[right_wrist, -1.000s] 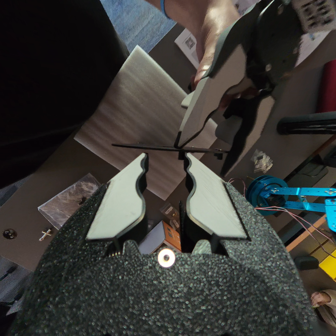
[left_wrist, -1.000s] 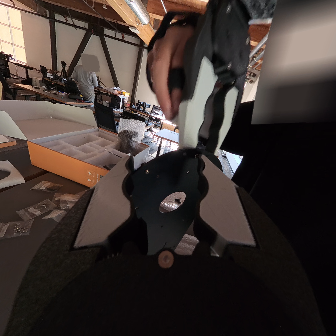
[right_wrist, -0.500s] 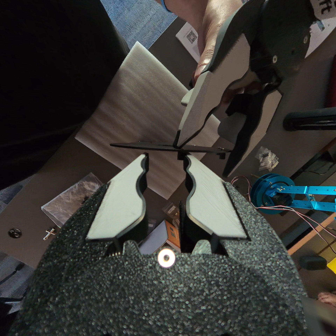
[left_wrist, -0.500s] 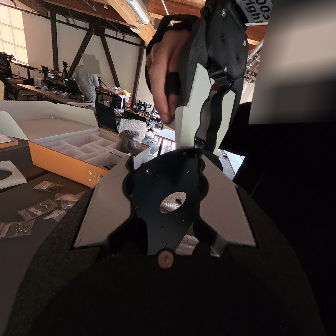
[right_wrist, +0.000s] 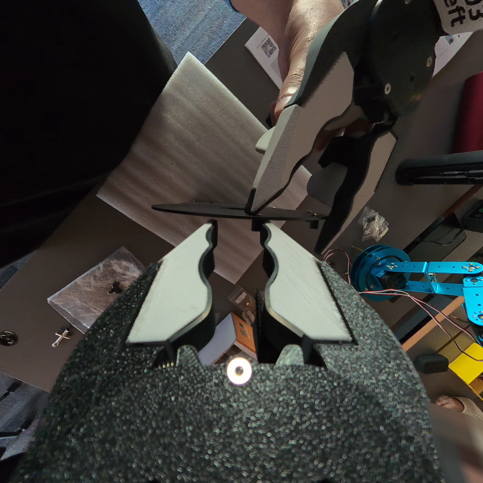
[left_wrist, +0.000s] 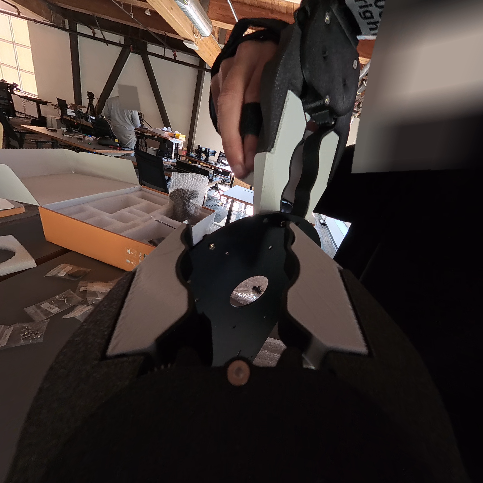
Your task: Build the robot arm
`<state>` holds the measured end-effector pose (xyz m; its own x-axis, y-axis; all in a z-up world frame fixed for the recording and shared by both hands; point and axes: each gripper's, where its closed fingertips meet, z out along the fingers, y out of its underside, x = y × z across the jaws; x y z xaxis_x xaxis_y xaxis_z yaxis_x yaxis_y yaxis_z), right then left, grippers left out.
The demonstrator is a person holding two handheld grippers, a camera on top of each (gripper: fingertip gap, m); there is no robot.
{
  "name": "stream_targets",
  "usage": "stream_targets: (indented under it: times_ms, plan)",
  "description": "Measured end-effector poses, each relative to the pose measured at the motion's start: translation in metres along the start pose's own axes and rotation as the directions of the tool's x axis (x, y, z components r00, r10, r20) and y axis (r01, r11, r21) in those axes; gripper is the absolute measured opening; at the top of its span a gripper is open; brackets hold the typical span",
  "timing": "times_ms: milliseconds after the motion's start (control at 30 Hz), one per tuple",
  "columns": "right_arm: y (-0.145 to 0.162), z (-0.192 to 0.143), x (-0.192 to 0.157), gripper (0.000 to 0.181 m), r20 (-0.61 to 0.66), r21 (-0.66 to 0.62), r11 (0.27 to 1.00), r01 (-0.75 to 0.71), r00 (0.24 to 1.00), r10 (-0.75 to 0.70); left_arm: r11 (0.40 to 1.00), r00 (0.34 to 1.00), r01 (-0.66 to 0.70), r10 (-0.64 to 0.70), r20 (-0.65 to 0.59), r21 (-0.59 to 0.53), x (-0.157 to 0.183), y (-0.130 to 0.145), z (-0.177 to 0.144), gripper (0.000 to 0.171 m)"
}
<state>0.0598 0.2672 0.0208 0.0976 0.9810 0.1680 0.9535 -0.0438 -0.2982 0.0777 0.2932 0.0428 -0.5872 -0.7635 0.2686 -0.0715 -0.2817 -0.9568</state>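
My left gripper (left_wrist: pixel 237 227) is shut on a flat black plate (left_wrist: pixel 230 261) with a round hole, holding it by its side edges above the table. In the right wrist view the plate (right_wrist: pixel 198 210) shows edge-on, with the left gripper (right_wrist: pixel 285 227) reaching in from the upper right. My right gripper (right_wrist: pixel 237 225) is open and empty, its tips just short of the plate's edge. A small black stud on the plate sits by its right fingertip. In the left wrist view the right gripper (left_wrist: pixel 283 209) comes down from above onto the plate's far edge, held by a hand.
An open orange box (left_wrist: pixel 86 235) with a white foam insert and a bubble-wrapped part (left_wrist: pixel 187 198) stands at the left. Small parts bags (left_wrist: pixel 52 305) lie on the dark table. Below lie a white foam sheet (right_wrist: pixel 188 146), a plastic bag (right_wrist: pixel 96 282) and a blue metal arm (right_wrist: pixel 392 274).
The right gripper has shifted slightly above the plate's far edge. The left gripper's hold on the plate is unchanged, and the right gripper's fingers keep the same gap.
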Motion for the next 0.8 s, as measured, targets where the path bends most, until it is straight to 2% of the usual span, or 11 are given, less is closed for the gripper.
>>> stream_targets:
  times_ms: [300,467,600,800]
  plan:
    - [0.022,0.029,-0.007,0.026,0.064,-0.16,0.987,-0.012,0.998,0.023,1.0,1.0,-0.01,0.011,0.014,-0.011,-0.001,0.0,0.006,0.069]
    - [0.028,0.002,0.01,0.029,-0.023,-0.151,0.987,-0.048,0.999,0.045,1.0,1.0,-0.005,0.005,0.012,-0.003,-0.003,-0.001,0.002,0.068]
    - [0.008,-0.027,0.012,0.026,-0.047,-0.053,0.998,-0.036,0.998,0.034,1.0,1.0,-0.006,0.006,0.014,-0.004,-0.004,-0.001,0.003,0.068]
    - [0.002,-0.015,0.005,0.025,-0.031,-0.085,0.996,0.008,0.999,-0.011,1.0,1.0,-0.013,0.013,0.012,-0.01,-0.005,0.0,0.004,0.068]
